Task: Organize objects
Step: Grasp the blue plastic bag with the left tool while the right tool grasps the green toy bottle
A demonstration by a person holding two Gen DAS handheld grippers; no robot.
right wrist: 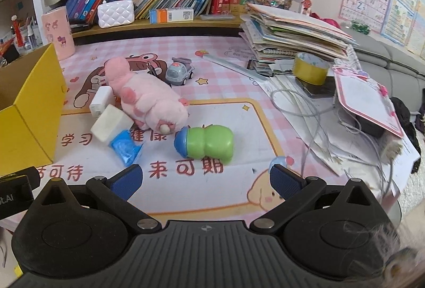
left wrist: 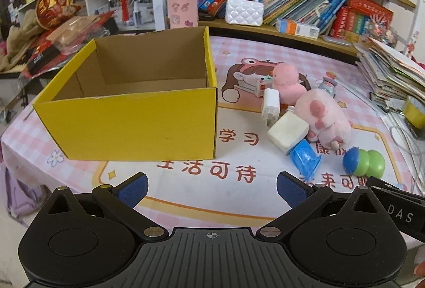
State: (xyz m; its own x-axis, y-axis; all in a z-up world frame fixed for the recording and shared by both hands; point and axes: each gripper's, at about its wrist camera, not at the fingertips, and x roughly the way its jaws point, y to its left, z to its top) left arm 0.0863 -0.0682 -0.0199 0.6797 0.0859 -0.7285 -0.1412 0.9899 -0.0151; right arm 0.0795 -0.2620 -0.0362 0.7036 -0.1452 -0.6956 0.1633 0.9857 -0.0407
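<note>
Yellow cardboard box [left wrist: 127,112] sits open and empty at the left of the counter [left wrist: 239,197], and everything you need to organize lies to its right in one loose heap. Your left gripper [left wrist: 211,188] hovers low in front of the box with its jaws spread wide and nothing between them; your right gripper [right wrist: 205,183] hangs the same way, wide and empty, just short of the green and blue capsule toy [right wrist: 204,141].

Moving rightward from the box, the white charger [left wrist: 271,107], the white block [left wrist: 288,132] and the blue packet [left wrist: 305,159] lean on one another against the pink plush pig [right wrist: 148,101], so pulling any one risks toppling its neighbours. The pig is soft and bulky; a shallow pinch may slip off its fur. The capsule toy is rounded and could roll away if a pad nudges it before closing. The small toy truck [right wrist: 179,71] stands behind the heap, on wheels, so a brush may send it off.

Farther right, loose cables [right wrist: 305,112], a yellow tape roll [right wrist: 310,68] and a paper stack [right wrist: 292,32] crowd the counter edge; sweep wide there and you could snag a cable. The bare mat in front of both grippers gives you clear room, and the box wall is tall, so lift well above its rim.
</note>
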